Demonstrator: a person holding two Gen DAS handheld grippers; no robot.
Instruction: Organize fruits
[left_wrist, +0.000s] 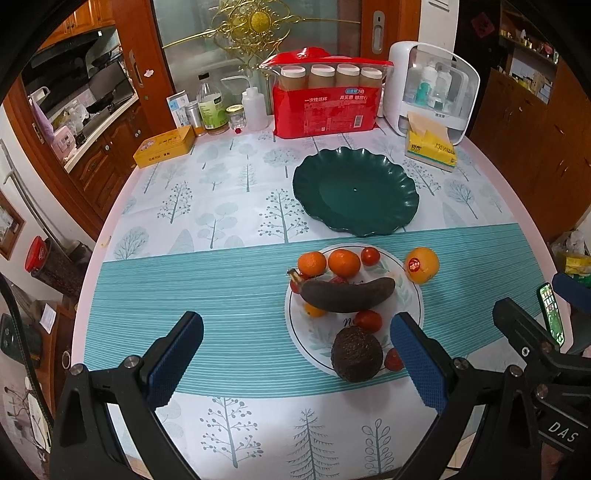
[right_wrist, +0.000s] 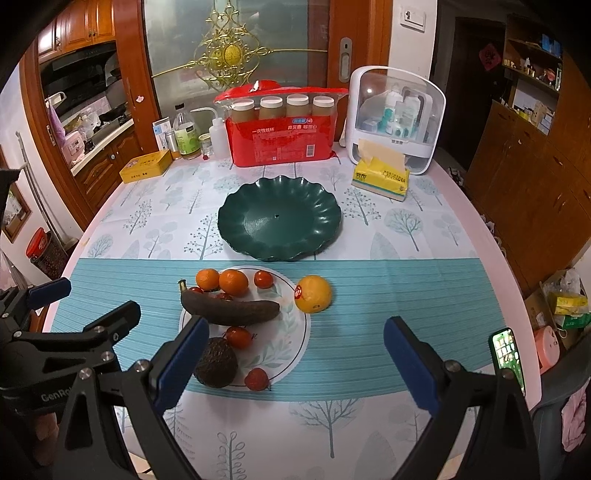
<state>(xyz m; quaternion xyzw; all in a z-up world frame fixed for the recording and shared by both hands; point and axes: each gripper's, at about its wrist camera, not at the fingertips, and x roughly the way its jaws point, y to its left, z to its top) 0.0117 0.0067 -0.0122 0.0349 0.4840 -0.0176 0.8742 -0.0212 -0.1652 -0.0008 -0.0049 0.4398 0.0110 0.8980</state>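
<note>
The left gripper (left_wrist: 295, 354) and right gripper (right_wrist: 295, 360) both hang wide apart, holding nothing. Fruits sit piled on the white plate (right_wrist: 291, 343), probably waiting to go onto the green dish (right_wrist: 325, 221).

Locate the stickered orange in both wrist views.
Left wrist: orange right of centre, on the striped cloth just off the white plate's right rim.
Right wrist: orange at centre, same spot off the plate.
Shared landmark: green scalloped dish behind it.

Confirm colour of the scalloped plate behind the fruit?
Dark green plate, plain, no pattern. Right wrist view shows it best.
</note>
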